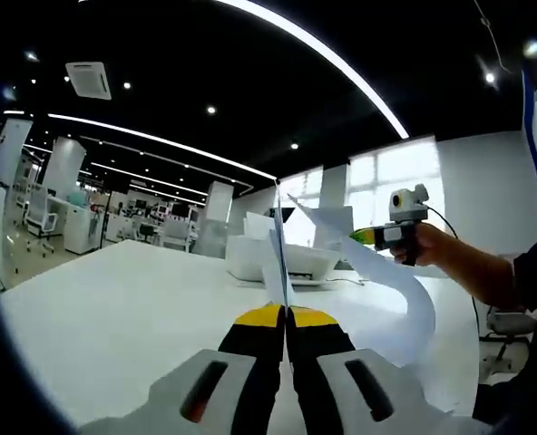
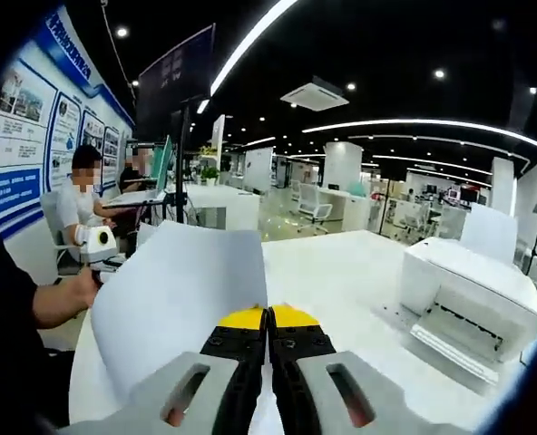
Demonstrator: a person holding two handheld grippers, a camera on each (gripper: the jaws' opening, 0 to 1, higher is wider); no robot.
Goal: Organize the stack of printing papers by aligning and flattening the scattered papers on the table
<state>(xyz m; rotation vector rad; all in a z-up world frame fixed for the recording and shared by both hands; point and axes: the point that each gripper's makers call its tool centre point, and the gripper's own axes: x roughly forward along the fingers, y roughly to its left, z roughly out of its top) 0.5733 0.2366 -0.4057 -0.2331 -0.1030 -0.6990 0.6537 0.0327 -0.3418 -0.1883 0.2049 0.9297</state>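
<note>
Two tongs pinching one curved paper sheet (image 1: 391, 272) above white table (image 1: 114, 308), left tongs (image 1: 285, 313), right tongs (image 2: 268, 315)

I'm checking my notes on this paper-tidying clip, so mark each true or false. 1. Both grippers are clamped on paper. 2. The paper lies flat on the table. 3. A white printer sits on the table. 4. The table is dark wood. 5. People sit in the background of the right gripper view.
1. True: the left gripper and the right gripper are each shut on the paper.
2. False: it is lifted and curved between the grippers.
3. True: the printer stands on the table.
4. False: the table is white.
5. True: seated people show near the left edge.
</note>
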